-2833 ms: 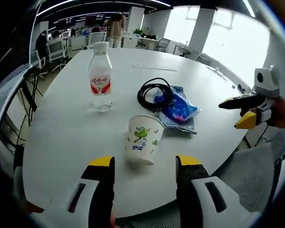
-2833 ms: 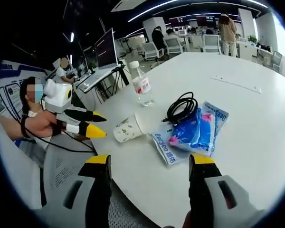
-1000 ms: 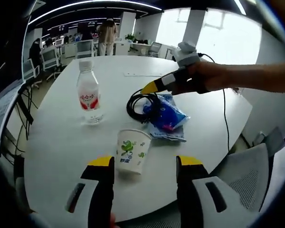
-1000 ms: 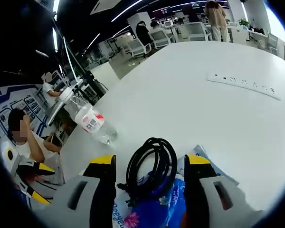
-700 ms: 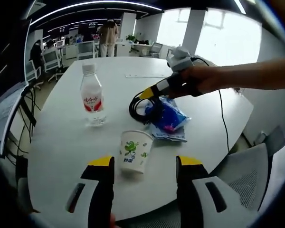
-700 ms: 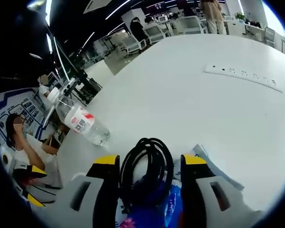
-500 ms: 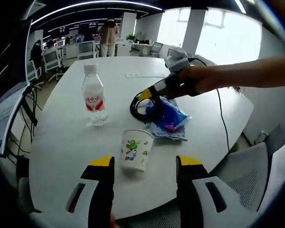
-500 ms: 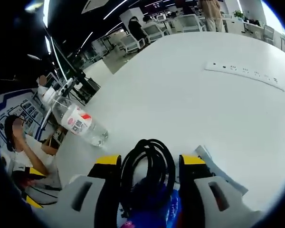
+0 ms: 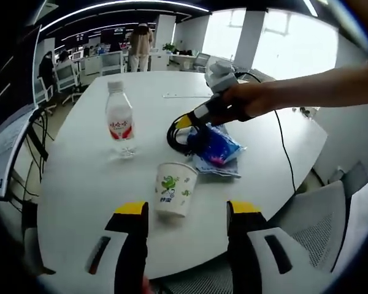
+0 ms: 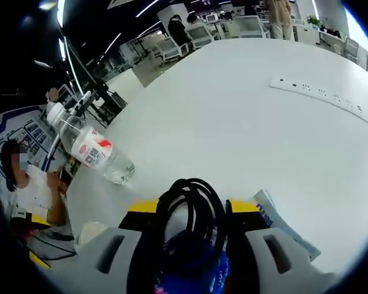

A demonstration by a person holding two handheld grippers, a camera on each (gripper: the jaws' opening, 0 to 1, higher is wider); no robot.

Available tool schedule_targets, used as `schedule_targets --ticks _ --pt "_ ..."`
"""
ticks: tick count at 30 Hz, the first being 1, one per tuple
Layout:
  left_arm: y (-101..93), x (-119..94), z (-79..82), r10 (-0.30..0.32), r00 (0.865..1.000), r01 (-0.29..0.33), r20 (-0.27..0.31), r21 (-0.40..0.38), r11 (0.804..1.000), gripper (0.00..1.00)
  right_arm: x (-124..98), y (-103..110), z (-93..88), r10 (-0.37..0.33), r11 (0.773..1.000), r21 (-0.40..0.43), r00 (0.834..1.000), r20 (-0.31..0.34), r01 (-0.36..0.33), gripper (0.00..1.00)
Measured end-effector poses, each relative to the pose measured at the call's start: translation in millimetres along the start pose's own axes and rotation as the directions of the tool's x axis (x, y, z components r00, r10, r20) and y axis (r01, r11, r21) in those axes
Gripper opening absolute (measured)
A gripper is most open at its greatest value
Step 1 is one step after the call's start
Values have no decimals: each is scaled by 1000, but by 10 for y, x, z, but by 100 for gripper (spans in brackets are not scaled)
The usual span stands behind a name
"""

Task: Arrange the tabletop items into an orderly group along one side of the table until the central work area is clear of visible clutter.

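On the white table, right gripper fingers apparently clamp the black cable; left gripper gapes empty.

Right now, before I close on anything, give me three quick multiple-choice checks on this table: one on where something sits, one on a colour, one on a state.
1. Where does the coiled black cable lie?
A. On the blue snack packets
B. Inside the paper cup
C. Around the water bottle

2. What colour is the water bottle's label?
A. Green
B. Red and white
C. Black

3. How do the right gripper's jaws stand?
A. Wide open, far above the table
B. Shut on the paper cup
C. One on each side of the cable coil, close in

Answers: 1 A, the left gripper view shows the coil resting on the blue packets. 2 B, the label shows red and white in both views. 3 C, the right gripper view shows a yellow tip at each side of the coil; whether they pinch it yet I cannot tell.
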State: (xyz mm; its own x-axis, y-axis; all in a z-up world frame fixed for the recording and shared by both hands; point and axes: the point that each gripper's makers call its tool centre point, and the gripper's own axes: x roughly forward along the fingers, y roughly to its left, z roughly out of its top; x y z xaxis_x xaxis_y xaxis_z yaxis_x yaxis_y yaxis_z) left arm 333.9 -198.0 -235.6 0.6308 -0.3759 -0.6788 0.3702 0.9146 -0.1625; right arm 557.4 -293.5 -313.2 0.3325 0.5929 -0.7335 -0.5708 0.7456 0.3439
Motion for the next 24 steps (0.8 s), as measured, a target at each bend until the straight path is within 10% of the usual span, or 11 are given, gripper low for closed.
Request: schedule_targets --ticks 12,24 --pt "14 19 28 -1 1000 2 15 -15 1000 52 16 -76 40 -36 996 -87 999 -11 34 9" --pt "22 -9 57 0 999 0 33 -15 1000 53 -91 40 230 -27 994 -103 996 81 35 7"
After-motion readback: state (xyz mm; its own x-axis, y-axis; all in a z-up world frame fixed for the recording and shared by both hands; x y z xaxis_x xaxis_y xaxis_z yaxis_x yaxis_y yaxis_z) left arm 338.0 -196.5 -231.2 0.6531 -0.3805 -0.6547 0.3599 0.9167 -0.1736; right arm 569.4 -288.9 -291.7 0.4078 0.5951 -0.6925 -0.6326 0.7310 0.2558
